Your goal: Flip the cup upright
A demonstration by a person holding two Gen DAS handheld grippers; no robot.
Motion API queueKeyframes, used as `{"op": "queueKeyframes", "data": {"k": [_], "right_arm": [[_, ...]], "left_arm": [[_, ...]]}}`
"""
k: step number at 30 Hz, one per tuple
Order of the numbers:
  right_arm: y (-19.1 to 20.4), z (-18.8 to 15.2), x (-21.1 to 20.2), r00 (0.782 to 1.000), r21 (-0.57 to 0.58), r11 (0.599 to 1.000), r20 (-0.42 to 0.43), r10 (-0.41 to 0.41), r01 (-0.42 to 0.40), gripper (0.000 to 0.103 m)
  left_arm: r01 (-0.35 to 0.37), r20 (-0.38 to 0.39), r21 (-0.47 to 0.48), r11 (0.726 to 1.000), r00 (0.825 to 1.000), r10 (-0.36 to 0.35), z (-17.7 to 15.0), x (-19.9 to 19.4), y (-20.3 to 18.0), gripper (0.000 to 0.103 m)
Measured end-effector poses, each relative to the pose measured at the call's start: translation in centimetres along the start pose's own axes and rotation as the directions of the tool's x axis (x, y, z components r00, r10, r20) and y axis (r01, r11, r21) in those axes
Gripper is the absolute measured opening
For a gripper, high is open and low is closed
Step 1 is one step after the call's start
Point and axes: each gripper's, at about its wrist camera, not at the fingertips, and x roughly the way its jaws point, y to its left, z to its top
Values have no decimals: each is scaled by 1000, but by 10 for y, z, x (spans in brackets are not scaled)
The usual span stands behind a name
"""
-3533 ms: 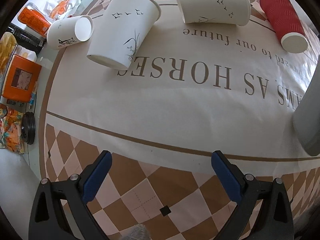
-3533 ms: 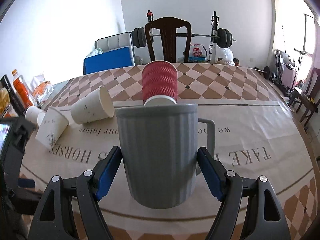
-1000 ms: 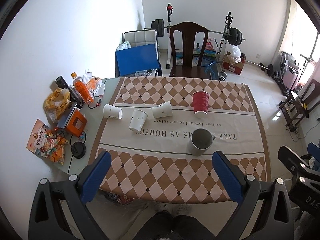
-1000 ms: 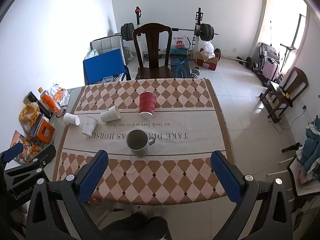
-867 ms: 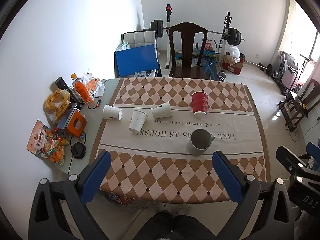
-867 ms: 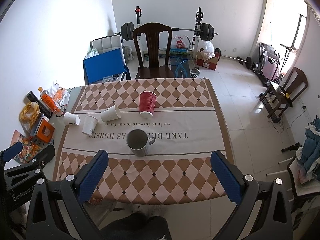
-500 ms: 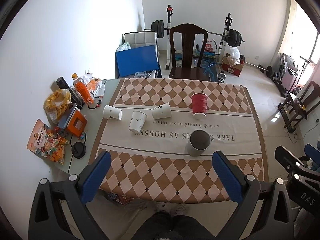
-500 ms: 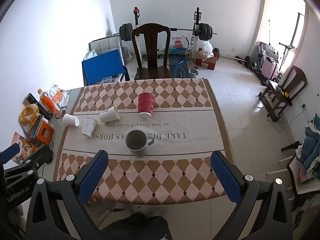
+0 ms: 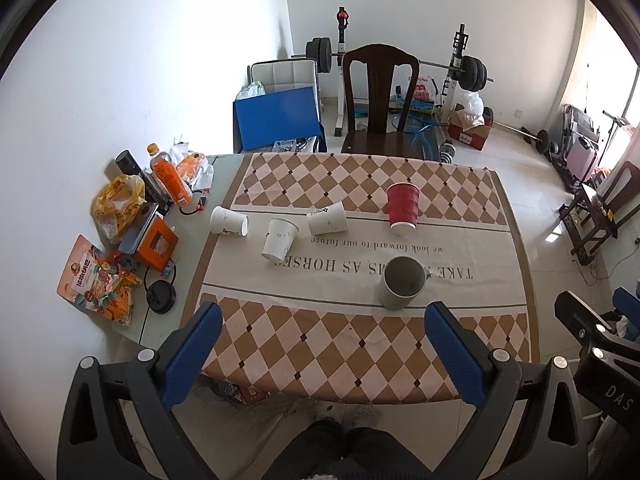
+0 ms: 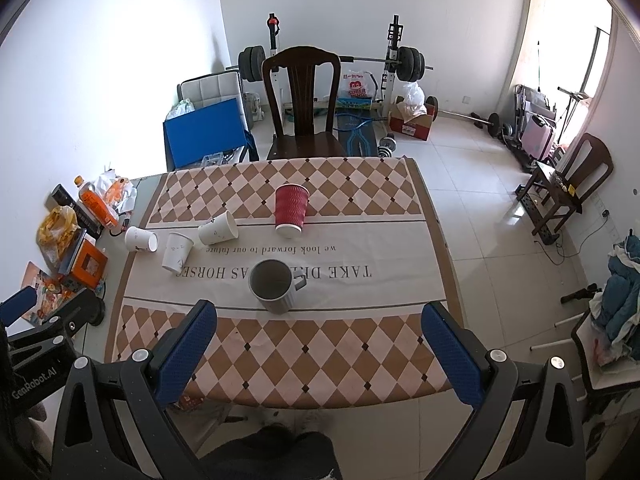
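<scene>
Now that the ribbed grey ceramic mug (image 10: 275, 285) stands upright, released, left gripper (image 9: 320, 346) and right gripper (image 10: 320, 344) have pulled back high, both spread wide, empty; task looks done.

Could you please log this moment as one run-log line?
left gripper: open, raised | right gripper: open, raised | grey mug: upright | red cup: not upright

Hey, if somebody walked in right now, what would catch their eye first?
Probably the red cup standing upside down mid-table, with the grey mug upright in front of it. To their left, three white paper cups lie scattered on the checked tablecloth, and a barbell rack stands behind the chair.
</scene>
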Motion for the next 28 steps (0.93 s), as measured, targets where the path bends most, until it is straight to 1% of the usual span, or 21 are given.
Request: {"op": "queueKeyframes", "data": {"k": [10,25,28], "right_arm": [[0,1,0,1000,0,1000,0,0,0,103],[1,1,0,1000,-1,1000,-2,-1,1,103],[2,2,0,1000,0,1000,-2,0,0,103]], "left_arm": [[4,-10,5,1000,1000,-4,-5,4,1,103],[2,-7,1,1000,1000,-2,-5,3,1,103],[12,-11,8,1000,1000,-12,-4,5,1,103]]}}
